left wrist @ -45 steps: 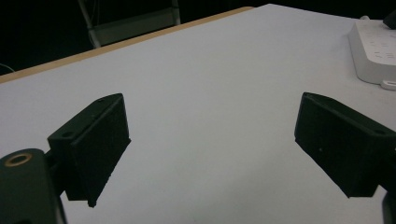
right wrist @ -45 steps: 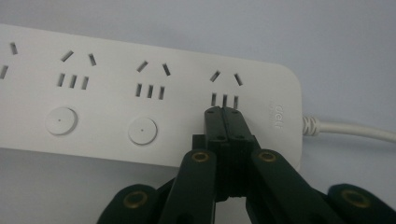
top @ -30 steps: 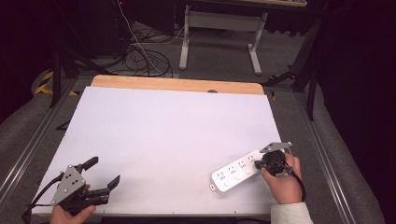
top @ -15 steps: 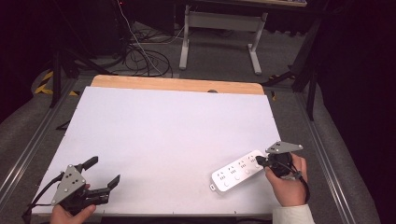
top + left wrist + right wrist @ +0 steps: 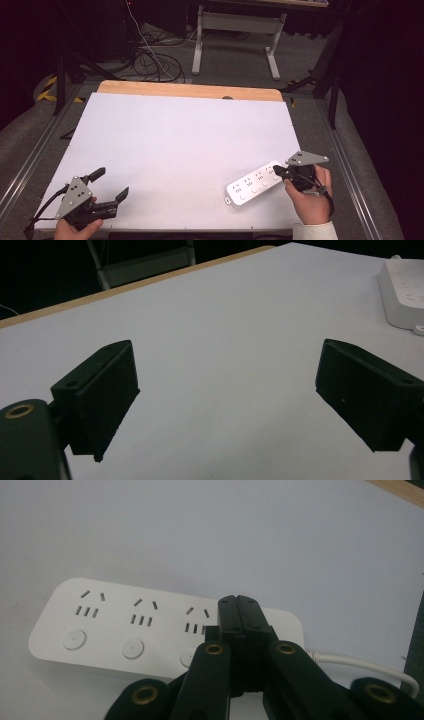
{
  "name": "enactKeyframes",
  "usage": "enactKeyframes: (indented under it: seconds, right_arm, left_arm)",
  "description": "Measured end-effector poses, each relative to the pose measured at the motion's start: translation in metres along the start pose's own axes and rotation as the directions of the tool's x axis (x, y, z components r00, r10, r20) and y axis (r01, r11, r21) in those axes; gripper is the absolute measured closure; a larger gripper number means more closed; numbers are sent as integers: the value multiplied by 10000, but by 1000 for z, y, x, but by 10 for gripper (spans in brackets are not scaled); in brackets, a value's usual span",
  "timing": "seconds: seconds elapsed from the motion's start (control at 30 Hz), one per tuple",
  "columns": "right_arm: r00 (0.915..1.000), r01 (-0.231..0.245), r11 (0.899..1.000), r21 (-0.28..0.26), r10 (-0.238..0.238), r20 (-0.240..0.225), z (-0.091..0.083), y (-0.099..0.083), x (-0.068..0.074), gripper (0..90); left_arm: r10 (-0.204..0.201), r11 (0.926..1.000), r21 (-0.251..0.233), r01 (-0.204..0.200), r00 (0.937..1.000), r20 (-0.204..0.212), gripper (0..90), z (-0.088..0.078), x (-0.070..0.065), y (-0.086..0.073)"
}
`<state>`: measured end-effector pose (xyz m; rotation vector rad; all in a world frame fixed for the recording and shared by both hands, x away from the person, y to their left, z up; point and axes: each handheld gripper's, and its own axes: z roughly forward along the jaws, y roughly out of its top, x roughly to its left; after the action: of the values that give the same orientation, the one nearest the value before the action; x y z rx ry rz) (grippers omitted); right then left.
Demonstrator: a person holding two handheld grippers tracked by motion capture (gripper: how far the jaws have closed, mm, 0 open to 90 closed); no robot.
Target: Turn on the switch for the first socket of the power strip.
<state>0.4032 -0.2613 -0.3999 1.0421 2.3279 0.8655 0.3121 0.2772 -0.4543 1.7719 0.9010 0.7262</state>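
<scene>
Left gripper (image 5: 111,183), jaws spread wide, rests at the near-left corner of the white table (image 5: 180,140) (held by a hand). White power strip (image 5: 252,184) lies flat near the right edge. Right gripper (image 5: 276,171), jaws pressed together, sits over the strip's cable end

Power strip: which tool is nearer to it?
Right. The right tool, jaws shut, sits at the power strip's cable end; the left tool, jaws open, is far across the table.

High view: above my side, facing forward-down over worktop (image 5: 180,135) | my gripper views: low, close along jaws | shared: power strip (image 5: 253,183).
</scene>
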Motion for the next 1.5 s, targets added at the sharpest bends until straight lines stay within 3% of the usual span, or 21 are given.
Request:
enactKeyframes:
  seconds: [0.27, 0.33, 0.6, 0.8, 0.97, 1.2, 1.33, 1.5]
  right_arm:
    - [9997, 138, 9982, -582, -149, -183, -9, 3, 4, 900]
    - [9998, 26, 9964, -851, -42, -187, -12, 4, 5, 740]
    - [9985, -19, 9830, -1834, -83, -549, -22, 7, 10, 536]
    - [9929, -216, 9618, -2728, -112, -1181, -27, 7, 15, 377]
    - [9857, -302, 9326, -3596, -318, -1652, -26, 5, 20, 255]
    - [9709, -485, 9144, -4018, -514, -2341, -15, -5, 24, 167]
    - [9559, -851, 8997, -4281, -475, -2898, -6, -15, 24, 148]
    - [9512, -937, 8920, -4421, -509, -3043, 4, -23, 27, 117]
  left_arm:
    - [11, 10000, 3, -11, 10000, 11, 106, 0, 0, 0]
    - [21, 10000, 20, -21, 10000, 9, 106, -1, 0, 0]
    - [75, 10000, -24, -76, 10000, -36, 106, -1, 0, 0]
    - [49, 10000, -31, -49, 10000, -26, 105, -1, 0, 0]
    - [2, 10000, -55, -1, 10000, 22, 105, -2, -1, 0]
    - [4, 10000, -87, -3, 10000, 60, 105, -2, 0, 0]
    - [-48, 9999, -128, 49, 10000, 74, 101, -2, -1, 0]
    - [-24, 9998, -193, 25, 10000, 86, 96, -3, -1, 1]
